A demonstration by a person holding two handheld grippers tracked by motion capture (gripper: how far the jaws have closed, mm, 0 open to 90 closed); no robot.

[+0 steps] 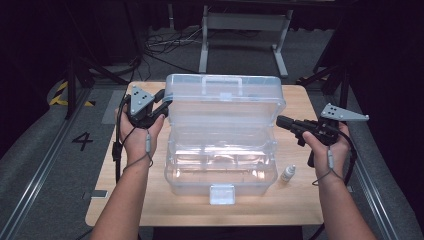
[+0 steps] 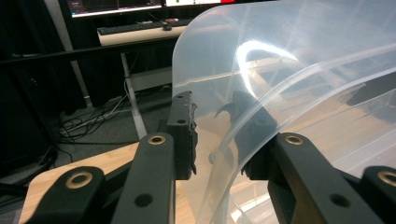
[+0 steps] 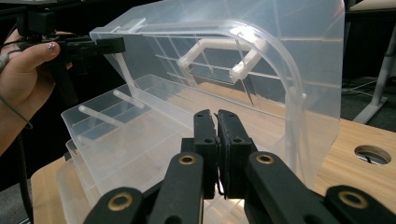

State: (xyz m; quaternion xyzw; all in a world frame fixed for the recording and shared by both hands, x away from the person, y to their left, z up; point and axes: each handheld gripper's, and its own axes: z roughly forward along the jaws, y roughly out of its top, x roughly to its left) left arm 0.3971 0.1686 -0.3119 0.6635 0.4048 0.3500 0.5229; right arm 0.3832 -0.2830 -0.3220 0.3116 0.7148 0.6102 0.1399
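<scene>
Closest to me on the desk (image 1: 300, 200) is the front latch (image 1: 222, 194) of the clear plastic storage box (image 1: 220, 170), which sits mid-desk with its lid (image 1: 225, 102) swung up and leaning back, carry handle (image 1: 221, 82) on top. My left tongs (image 1: 161, 106) straddle the lid's left edge: one black pad outside, the other behind the clear wall. From the left gripper view (image 2: 217, 140) the jaws stand part-closed around that edge, and I can't quite confirm both pads are pressing yet. My right tongs (image 1: 281, 121) are pressed together with nothing between them, hovering just beside the lid's right edge; the right gripper view (image 3: 215, 122) has them aimed into the open box. A small dropper bottle (image 1: 287, 173) stands near the box's right front corner. To do this well, I'd say: squeeze the rim squarely, swing the lid slowly about its hinge, and keep the right tongs ready to steady the far side so the box doesn't skid.
</scene>
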